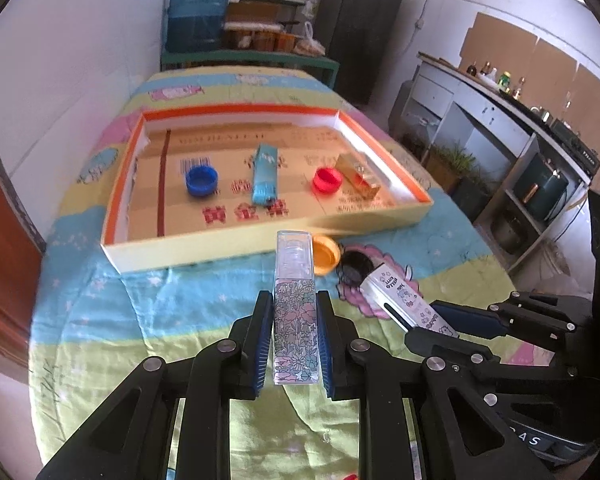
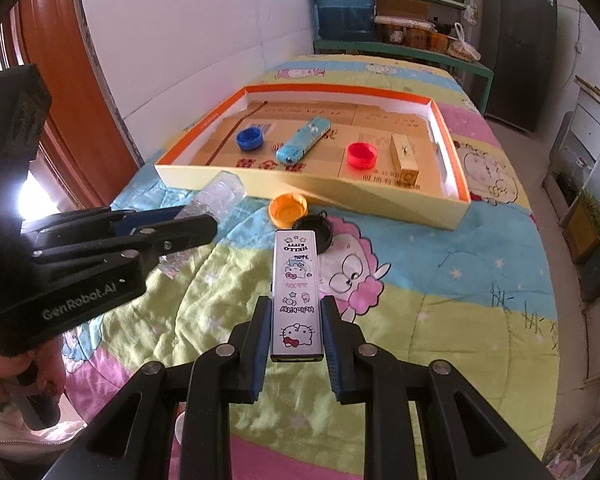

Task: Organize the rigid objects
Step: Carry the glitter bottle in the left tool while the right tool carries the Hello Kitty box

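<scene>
My left gripper (image 1: 294,304) is shut on a clear floral-patterned box (image 1: 295,320), held above the quilt in front of the tray. My right gripper (image 2: 296,312) is shut on a white Hello Kitty box (image 2: 297,300); it also shows in the left wrist view (image 1: 404,296). The orange-rimmed cardboard tray (image 1: 260,246) holds a blue cap (image 1: 201,180), a light blue case (image 1: 265,174), a red cap (image 1: 327,179) and a gold box (image 1: 358,176). An orange cap (image 2: 288,210) and a black cap (image 2: 314,232) lie on the quilt by the tray's near wall.
The colourful cartoon quilt (image 2: 440,292) covers the bed. A white wall (image 1: 60,100) runs along the left. A green bench with a water jug (image 1: 198,8) stands behind the bed. A dark fridge (image 1: 360,24) and white cabinets (image 1: 480,120) stand to the right.
</scene>
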Demonstrator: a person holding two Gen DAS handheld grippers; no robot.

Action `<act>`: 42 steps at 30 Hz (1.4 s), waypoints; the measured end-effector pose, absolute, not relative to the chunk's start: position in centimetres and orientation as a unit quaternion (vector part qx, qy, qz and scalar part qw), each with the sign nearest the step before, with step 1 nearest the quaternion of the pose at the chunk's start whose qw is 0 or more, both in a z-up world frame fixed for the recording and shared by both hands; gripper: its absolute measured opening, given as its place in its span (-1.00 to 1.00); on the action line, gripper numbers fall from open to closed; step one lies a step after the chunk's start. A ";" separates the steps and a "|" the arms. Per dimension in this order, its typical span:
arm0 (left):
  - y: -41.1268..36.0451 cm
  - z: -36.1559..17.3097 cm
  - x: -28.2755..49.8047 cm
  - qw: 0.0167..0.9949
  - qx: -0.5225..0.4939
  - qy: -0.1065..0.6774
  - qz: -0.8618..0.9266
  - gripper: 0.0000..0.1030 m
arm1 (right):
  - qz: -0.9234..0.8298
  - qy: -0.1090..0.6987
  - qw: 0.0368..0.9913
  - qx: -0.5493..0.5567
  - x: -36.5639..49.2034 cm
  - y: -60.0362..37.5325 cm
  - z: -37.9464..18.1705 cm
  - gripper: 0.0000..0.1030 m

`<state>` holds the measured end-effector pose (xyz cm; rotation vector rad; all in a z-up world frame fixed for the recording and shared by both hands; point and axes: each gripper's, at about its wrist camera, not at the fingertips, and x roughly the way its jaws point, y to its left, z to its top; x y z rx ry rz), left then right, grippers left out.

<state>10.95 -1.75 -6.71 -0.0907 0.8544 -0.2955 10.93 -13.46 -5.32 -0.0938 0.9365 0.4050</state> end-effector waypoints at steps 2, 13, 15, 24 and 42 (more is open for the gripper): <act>-1.5 -6.1 10.9 0.901 -0.045 0.407 -0.141 -0.59 | 0.193 0.443 0.874 -0.045 11.0 -13.5 -4.8 -0.52; -0.1 -2.7 11.7 0.918 -0.043 0.372 -0.129 -0.59 | 0.188 0.411 0.890 -0.060 12.0 -13.7 -2.1 -0.52; 0.1 -2.0 12.0 0.921 -0.042 0.366 -0.126 -0.59 | 0.188 0.404 0.893 -0.064 12.3 -13.5 -1.5 -0.52; 1.5 1.5 14.1 0.938 -0.030 0.327 -0.109 -0.59 | 0.182 0.368 0.909 -0.071 14.6 -13.4 1.5 -0.52; 1.2 3.3 21.7 0.943 -0.012 0.317 -0.099 -0.59 | 0.180 0.344 0.920 -0.050 22.6 -13.9 3.8 -0.52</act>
